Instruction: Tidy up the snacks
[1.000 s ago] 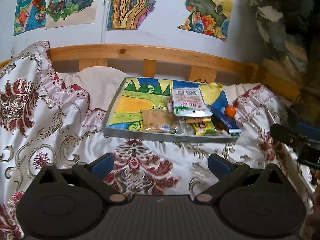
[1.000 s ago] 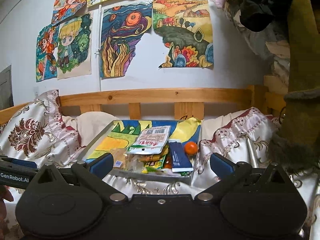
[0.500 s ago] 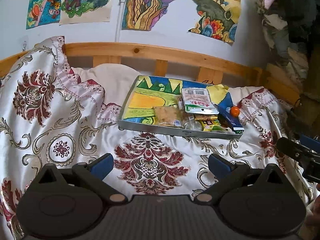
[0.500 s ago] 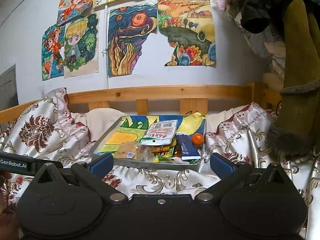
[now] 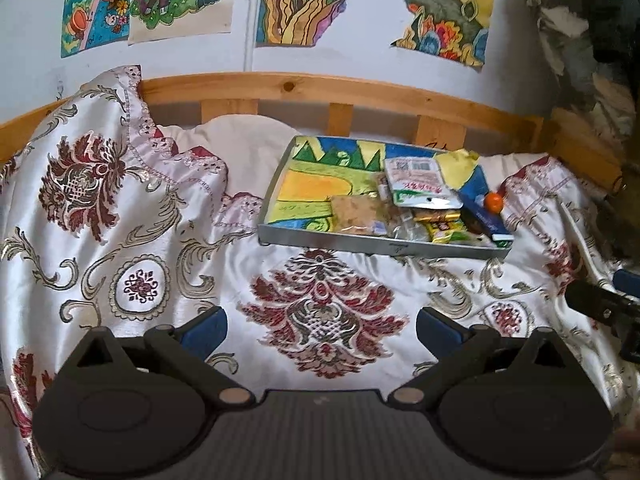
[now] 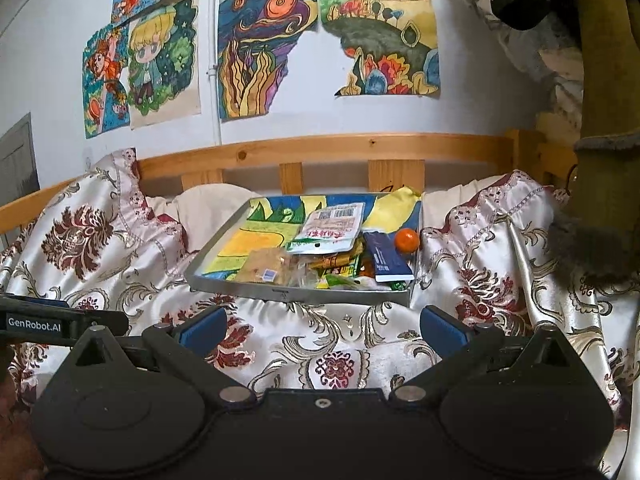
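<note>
Bedspread (image 5: 168,248) bears one tray (image 5: 372,245), one orange (image 5: 494,202); both grippers wide, empty.

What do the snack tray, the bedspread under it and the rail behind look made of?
Tray: probably thin sheet metal, with a dull grey wall and crisp folded corners; a coloured drawing lines its floor.
Bedspread: satin-like woven fabric, glossy, with shiny folds and a damask pattern.
Rail: varnished pale wood, likely pine, with visible knots and grain.
</note>
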`<control>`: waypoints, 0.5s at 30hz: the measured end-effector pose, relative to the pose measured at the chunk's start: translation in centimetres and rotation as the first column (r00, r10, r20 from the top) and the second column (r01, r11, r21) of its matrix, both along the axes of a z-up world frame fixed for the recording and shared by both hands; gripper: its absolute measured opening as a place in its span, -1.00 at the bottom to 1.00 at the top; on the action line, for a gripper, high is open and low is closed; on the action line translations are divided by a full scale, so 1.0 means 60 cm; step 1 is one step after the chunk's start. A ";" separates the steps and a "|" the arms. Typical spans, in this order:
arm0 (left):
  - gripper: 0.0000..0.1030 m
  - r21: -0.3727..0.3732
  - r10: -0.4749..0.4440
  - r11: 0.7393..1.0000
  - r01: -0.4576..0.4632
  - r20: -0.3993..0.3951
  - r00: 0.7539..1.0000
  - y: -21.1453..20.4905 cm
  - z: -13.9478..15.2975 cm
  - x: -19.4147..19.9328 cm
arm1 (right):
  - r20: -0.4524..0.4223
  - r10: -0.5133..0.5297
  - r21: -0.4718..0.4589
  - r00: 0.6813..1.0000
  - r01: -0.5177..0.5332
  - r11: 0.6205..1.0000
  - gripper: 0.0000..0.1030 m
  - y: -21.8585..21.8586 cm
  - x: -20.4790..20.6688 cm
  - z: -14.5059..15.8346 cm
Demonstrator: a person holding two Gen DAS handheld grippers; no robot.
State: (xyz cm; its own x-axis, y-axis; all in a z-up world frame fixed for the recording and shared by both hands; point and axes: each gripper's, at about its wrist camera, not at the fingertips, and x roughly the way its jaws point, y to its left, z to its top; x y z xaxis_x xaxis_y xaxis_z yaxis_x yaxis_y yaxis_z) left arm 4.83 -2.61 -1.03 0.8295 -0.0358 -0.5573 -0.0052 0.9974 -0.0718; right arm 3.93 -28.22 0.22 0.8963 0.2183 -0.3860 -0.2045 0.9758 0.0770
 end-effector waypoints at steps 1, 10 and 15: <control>0.99 0.002 0.001 1.000 -0.001 0.000 1.000 0.000 -0.001 0.000 | -0.004 0.000 -0.003 1.000 0.000 1.000 0.99 0.001 0.001 -0.001; 0.99 0.016 -0.029 0.999 0.028 0.034 0.999 -0.005 -0.002 -0.005 | 0.002 0.003 -0.035 1.000 -0.002 0.999 0.99 0.009 -0.001 -0.004; 0.99 0.033 -0.047 0.998 0.045 0.052 0.998 -0.009 0.000 -0.009 | -0.004 -0.003 -0.035 1.000 0.003 0.999 0.99 0.009 0.001 -0.005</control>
State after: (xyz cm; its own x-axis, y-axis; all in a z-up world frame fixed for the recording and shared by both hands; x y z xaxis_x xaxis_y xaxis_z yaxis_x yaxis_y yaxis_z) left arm 4.31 -3.15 -1.05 0.8555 -0.0572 -0.5146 0.0435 0.9983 -0.0387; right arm 4.01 -27.70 -0.08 0.8951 0.2020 -0.3975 -0.2015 0.9785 0.0434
